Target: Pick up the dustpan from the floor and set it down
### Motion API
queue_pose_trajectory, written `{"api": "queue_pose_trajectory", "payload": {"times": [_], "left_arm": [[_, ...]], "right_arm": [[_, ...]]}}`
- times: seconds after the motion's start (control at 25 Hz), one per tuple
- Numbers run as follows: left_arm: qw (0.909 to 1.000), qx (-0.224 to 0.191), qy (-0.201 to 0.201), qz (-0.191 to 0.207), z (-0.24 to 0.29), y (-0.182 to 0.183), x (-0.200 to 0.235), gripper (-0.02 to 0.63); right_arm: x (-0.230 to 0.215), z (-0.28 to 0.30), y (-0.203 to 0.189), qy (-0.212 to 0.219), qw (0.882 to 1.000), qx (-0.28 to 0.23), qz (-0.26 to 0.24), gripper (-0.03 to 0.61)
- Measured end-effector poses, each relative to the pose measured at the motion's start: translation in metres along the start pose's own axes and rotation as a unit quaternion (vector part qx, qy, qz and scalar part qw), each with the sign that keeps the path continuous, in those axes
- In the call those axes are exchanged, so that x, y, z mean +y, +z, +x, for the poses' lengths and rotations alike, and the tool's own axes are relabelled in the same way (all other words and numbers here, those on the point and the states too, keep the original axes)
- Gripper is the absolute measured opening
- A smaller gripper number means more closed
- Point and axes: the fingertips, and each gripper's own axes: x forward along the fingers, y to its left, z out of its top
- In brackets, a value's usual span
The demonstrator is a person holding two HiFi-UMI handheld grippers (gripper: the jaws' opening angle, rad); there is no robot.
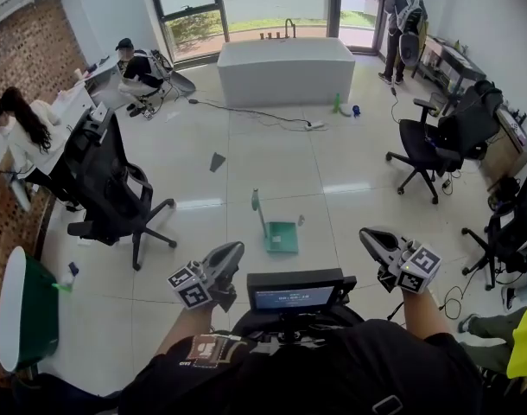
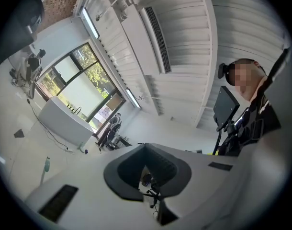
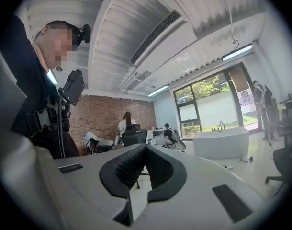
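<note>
In the head view the hands are hidden behind the two grippers. Only the bare forearms are seen, and the body below them is cut off by the bottom edge. The small green plastic dustpan (image 1: 282,237) is seen from far off, so its fine parts cannot be made out. A small dark flat thing (image 1: 216,162) on the floor cannot be named.

The dustpan is set on the shiny pale tiled floor (image 1: 367,158). It is on the near side of the long white smooth tub (image 1: 285,72) and well apart from it. Its flat square tray lies on the floor and its thin handle (image 1: 258,207) stands up from the tray. A black office chair on wheels (image 1: 108,188) is parked on the near side of the tub too, off to its left.

The left gripper (image 1: 232,252) and the right gripper (image 1: 369,236) are held farther from the tub than the dustpan is, and the dustpan is not touched by either. Both are made of smooth pale grey plastic, with a cube of black and white squares on each. The jaws are lined with dark ribbed pads (image 2: 123,175). The left gripper is tipped a little upward and rolled to one side. The right gripper is held about level. Both are pointed toward the tub. On each gripper the jaws are closed together, and nothing is held between them.
</note>
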Motion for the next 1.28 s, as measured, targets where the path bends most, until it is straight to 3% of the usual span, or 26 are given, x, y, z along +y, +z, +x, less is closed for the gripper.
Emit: {"api": "queue_pose_trajectory", "payload": {"times": [0.16, 0.32, 0.52, 0.88, 1.08, 1.28], "left_arm": [[0.9999, 0.001, -0.014, 0.006, -0.029, -0.002, -0.027, 0.006], [0.9996, 0.005, -0.024, 0.011, -0.030, -0.037, -0.083, 0.006], [0.9997, 0.008, -0.020, 0.012, -0.014, -0.110, -0.174, 0.006], [0.9994, -0.002, 0.002, -0.034, 0.039, -0.272, -0.350, 0.006], [0.9996, -0.001, 0.026, -0.011, 0.022, -0.298, -0.426, 0.006], [0.9988, -0.020, 0.045, 0.005, -0.043, -0.294, -0.473, 0.006]], "right_arm": [[0.044, -0.015, 0.000, -0.009, 1.000, -0.001, -0.004, 0.009], [0.072, -0.077, -0.006, -0.012, 1.000, -0.005, -0.003, 0.009], [0.091, -0.201, -0.027, -0.015, 1.000, -0.002, 0.007, 0.009], [0.104, -0.422, -0.081, 0.011, 0.999, 0.017, 0.045, 0.009], [0.133, -0.483, -0.079, 0.037, 0.998, 0.007, 0.050, 0.009], [0.201, -0.492, -0.077, 0.067, 0.997, -0.001, 0.040, 0.009]]}}
